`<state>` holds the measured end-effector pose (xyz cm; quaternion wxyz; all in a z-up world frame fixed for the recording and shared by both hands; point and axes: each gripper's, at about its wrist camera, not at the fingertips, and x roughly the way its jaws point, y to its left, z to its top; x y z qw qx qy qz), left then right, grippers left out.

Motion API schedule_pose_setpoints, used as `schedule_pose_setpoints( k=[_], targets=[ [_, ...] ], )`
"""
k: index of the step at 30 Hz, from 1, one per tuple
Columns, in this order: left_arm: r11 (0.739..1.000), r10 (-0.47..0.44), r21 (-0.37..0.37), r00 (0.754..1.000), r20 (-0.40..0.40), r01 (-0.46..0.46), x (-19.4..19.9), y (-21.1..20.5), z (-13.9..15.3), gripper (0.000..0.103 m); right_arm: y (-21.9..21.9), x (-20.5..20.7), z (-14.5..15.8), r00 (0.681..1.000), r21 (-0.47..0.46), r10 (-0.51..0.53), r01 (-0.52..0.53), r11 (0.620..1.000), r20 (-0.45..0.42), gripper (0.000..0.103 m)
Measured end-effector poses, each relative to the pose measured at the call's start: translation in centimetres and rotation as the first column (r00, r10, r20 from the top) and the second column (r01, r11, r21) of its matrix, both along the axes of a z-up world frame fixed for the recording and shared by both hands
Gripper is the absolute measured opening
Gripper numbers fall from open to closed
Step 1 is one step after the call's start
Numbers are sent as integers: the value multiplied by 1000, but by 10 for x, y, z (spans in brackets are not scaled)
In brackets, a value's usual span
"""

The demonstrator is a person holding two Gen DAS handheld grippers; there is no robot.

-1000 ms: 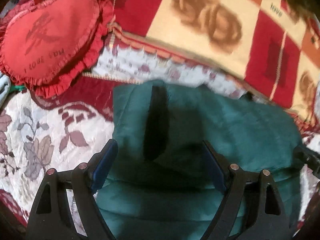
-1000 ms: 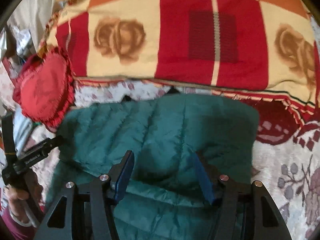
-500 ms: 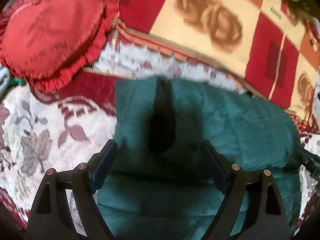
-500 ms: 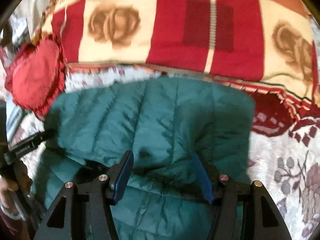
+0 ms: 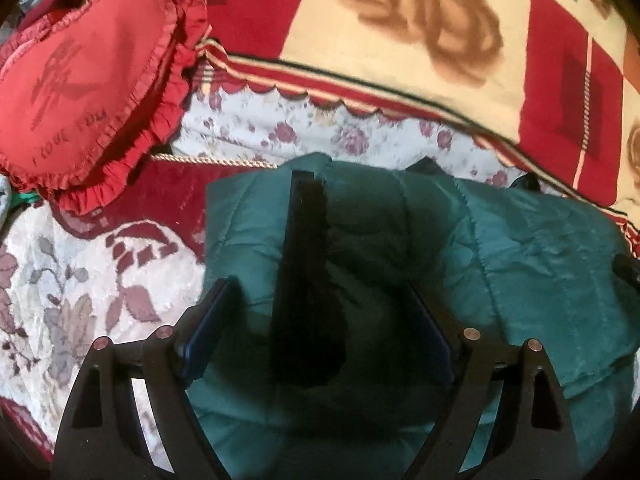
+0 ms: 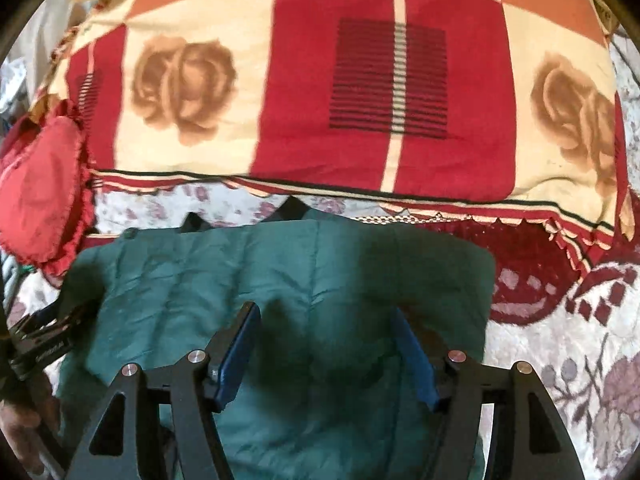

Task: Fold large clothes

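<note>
A: Where does the green quilted jacket (image 5: 540, 264) lie?

B: Folded on the floral bedspread (image 5: 72, 280), its far edge just short of the red-and-cream rose blanket (image 5: 400, 20). A dark strip (image 5: 304, 264), maybe a lining or placket, runs down the fold in the left wrist view; what it is cannot be told.

A: And the grippers?

B: The left gripper (image 5: 320, 320) stands with its jaws spread over the jacket. The blue pads (image 5: 208, 332) sit apart on either side of the dark strip, and no fabric is pinched between them. The right gripper (image 6: 324, 344) hangs over the jacket's right half, jaws opening, with green cloth below and between them but not pressed by the pads.

A: What crowds the space?

B: A red heart-shaped cushion (image 5: 80, 84) with a frilled edge lies beyond the jacket's left corner, close but apart from it. The rose blanket borders the whole far side, its scalloped hem near the jacket's top edge. In the right wrist view the left gripper's black body (image 6: 44, 344) shows at the jacket's left edge, with the person's hand (image 6: 24, 428) under it.
</note>
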<state>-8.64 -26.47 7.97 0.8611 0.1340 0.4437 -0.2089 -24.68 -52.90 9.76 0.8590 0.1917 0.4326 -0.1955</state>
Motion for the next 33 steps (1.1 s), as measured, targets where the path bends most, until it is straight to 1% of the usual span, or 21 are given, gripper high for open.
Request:
schedule_pose_setpoints(
  k=[3,5,8,10,11,12,16,19,21,23,25,26,28,29,31,33],
  targets=[
    [1000,-15,5,1000,18,15,0,-4,-6,87,-5,8,-21,999,5,6,-6,1000,-44,66],
    [1000,-25,15,999,23,24,-1,-8,-8,89,-5,8,-33,999,8,1,-1,1000,-46,66],
    [999,-35,28,999,16,35,0,-10,-12,89,-1,9,-35,998,-29,10,-12,1000,-67,66],
    [999,-36,28,999,12,36,1,-9,-12,89,0,7,-28,996,-17,-4,2,1000,-90,66],
    [999,-35,26,999,11,35,1,-9,-13,89,1,4,-21,996,-14,-18,17,1000,-90,66],
    [999,-34,23,999,11,33,1,-8,-13,89,4,0,-11,997,-18,-25,24,1000,-73,66],
    [1000,-27,15,1000,9,27,1,-7,-15,89,32,-11,21,998,-30,41,-40,999,37,66],
    [1000,-26,14,1000,7,26,1,-8,-16,89,54,-5,27,992,-4,109,-109,994,56,69],
    [1000,-25,7,1000,3,25,1,-8,-16,89,65,2,21,990,6,136,-136,991,41,69],
    [1000,-25,1,1000,1,25,1,-8,-17,89,76,10,7,987,13,162,-162,987,17,69],
    [1000,-27,-3,1000,1,27,2,-8,-18,90,85,15,-6,985,-7,173,-173,985,-20,70],
    [1000,-29,-6,1000,0,29,2,-8,-19,90,90,17,-16,983,-33,178,-180,983,-47,70],
    [999,-31,-10,1000,-3,31,3,-8,-20,91,93,15,-28,982,-57,182,-185,981,-56,71],
    [999,-32,-11,999,-2,32,2,-8,-20,91,92,15,-30,982,-54,181,-183,982,-53,71],
    [999,-33,-10,999,2,33,2,-9,-21,91,85,15,-29,982,-15,178,-180,984,-57,71],
    [999,-33,-9,999,2,33,2,-9,-21,91,79,12,-20,982,24,174,-173,985,-68,70]
  ],
)
